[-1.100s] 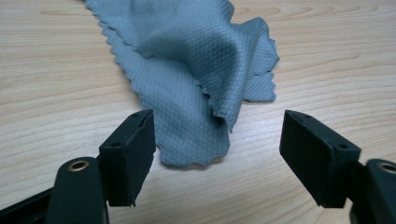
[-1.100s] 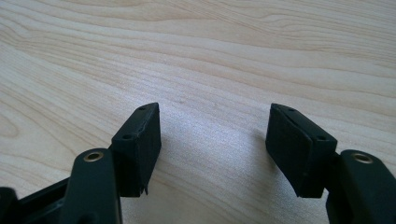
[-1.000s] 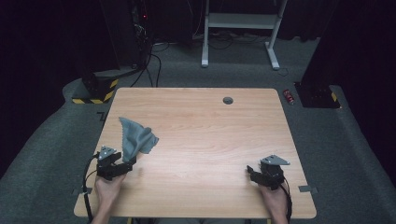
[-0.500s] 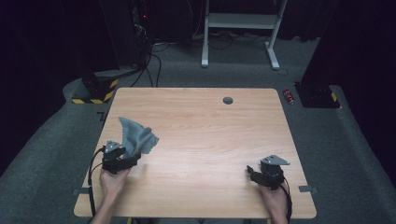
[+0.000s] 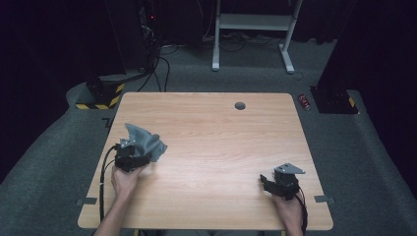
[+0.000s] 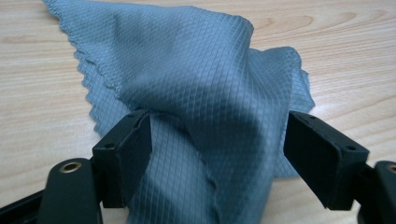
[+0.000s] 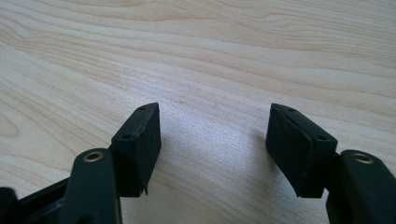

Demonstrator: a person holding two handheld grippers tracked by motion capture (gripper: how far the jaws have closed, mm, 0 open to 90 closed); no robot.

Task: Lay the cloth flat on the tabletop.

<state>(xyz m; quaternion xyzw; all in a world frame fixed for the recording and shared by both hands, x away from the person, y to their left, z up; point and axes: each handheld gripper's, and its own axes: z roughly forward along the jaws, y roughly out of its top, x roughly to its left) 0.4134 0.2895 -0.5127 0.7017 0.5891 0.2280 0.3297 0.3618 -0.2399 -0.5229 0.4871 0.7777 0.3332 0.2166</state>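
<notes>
Moving slightly toward the frame's upper right, the left tongs (image 5: 142, 156) now straddle the rumpled grey cloth (image 6: 196, 93) with jaws spread, ready to pinch, while the right tongs (image 5: 268, 181) rest open on the table (image 5: 216, 142).

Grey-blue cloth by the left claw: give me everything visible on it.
The grey-blue cloth looks like thin woven fabric with a fine diamond pattern and a small zigzag-cut edge. It is crumpled, not flat: one fold rises in a ridge and a corner stands up. It lies on the left part of the light wooden table, in front of the person's left hand. The left claw stands open with the raised fold between its jaws; whether the jaws touch it cannot be told.
</notes>
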